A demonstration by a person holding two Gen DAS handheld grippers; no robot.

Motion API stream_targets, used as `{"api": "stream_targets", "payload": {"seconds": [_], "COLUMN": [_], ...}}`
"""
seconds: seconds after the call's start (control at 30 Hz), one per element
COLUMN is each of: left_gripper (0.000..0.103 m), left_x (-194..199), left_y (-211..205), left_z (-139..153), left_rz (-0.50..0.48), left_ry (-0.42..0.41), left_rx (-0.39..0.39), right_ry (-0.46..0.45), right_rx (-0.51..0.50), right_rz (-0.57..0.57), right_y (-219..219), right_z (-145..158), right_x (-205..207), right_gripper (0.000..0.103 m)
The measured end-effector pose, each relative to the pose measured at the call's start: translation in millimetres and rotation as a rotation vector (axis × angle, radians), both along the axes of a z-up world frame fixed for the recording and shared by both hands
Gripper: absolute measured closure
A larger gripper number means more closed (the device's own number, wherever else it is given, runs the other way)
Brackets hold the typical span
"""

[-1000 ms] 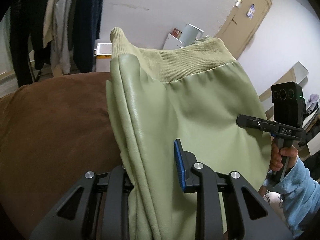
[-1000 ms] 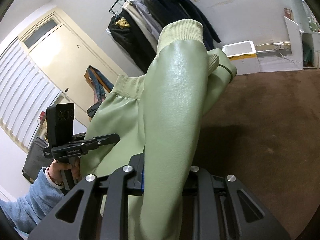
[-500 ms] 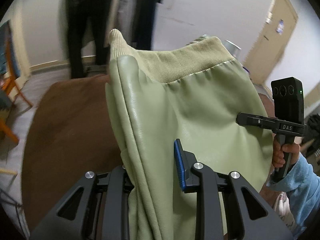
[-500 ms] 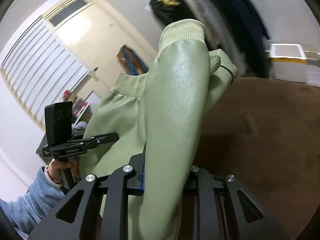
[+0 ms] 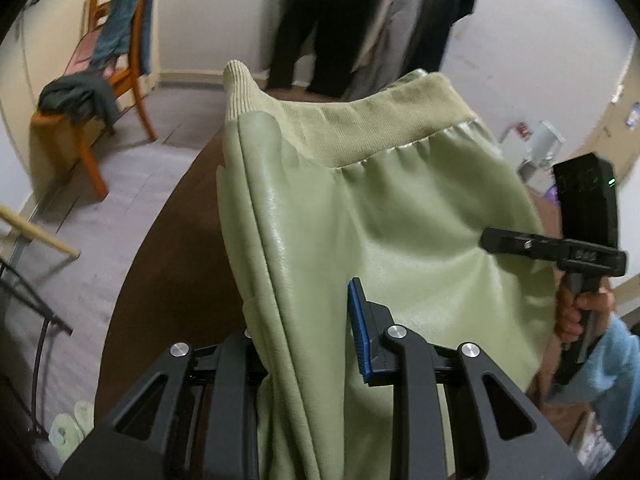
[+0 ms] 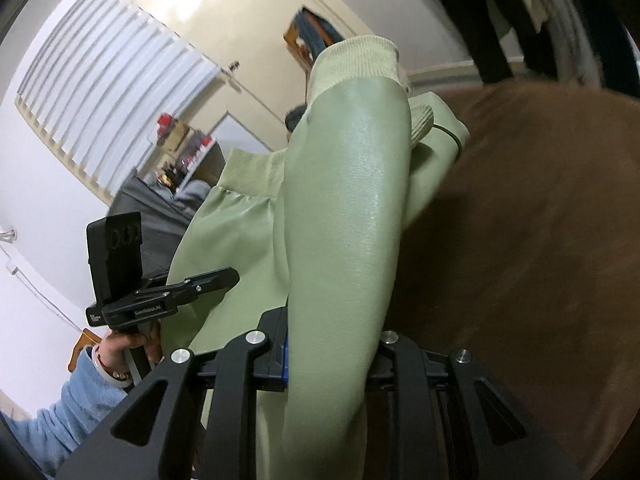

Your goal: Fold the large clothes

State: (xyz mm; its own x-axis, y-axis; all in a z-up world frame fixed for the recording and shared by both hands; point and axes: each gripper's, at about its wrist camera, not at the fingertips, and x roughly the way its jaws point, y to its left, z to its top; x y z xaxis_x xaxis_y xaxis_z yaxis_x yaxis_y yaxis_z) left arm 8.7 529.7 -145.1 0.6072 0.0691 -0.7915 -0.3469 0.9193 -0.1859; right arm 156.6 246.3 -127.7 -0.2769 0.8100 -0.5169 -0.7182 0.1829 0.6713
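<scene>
Between the jaws of your left gripper [image 5: 304,344] and your right gripper [image 6: 332,356], you are clamping the green jacket [image 5: 360,216], narrow on bunched folds, above the brown surface [image 6: 540,220] ahead. Its glossy, leather-like shell is looking slippery; a fast swing could pull it free. Ribbed knit hem [image 5: 360,120] and cuff [image 6: 352,60] are trailing beyond.

- The left gripper [image 5: 304,336] points steeply down, its jaws clamped on a bunched fold of the green jacket [image 5: 380,216].
- The right gripper [image 6: 332,344] tilts down less steeply, jaws pinched on a sleeve.
- Each hand [image 6: 128,350] grips a handle; light-blue sleeves [image 6: 60,412] cover both wrists.
</scene>
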Motion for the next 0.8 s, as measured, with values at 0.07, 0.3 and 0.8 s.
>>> {"api": "stream_targets", "payload": {"seconds": [0.07,0.3,0.8], "left_gripper": [0.076,0.064,0.007], "left_x": [-1,-13,-36], "left_y": [10,31,35], "left_z": [-26,-73,-55], "left_rz": [0.005,0.003,0.075], "left_ry": [0.042,0.034,0.047], "left_rx": [0.021,-0.003,0.024], "right_ry": [-0.039,-0.028,-0.263], "right_rx": [-0.056,-0.122,-0.220], "right_rz": [0.024,0.018,-0.134], "right_y": [20,42,30], "right_z": [-18,-43,-10], "right_x": [-10,-16,-29], "right_gripper": [0.081,0.077,0.006]}}
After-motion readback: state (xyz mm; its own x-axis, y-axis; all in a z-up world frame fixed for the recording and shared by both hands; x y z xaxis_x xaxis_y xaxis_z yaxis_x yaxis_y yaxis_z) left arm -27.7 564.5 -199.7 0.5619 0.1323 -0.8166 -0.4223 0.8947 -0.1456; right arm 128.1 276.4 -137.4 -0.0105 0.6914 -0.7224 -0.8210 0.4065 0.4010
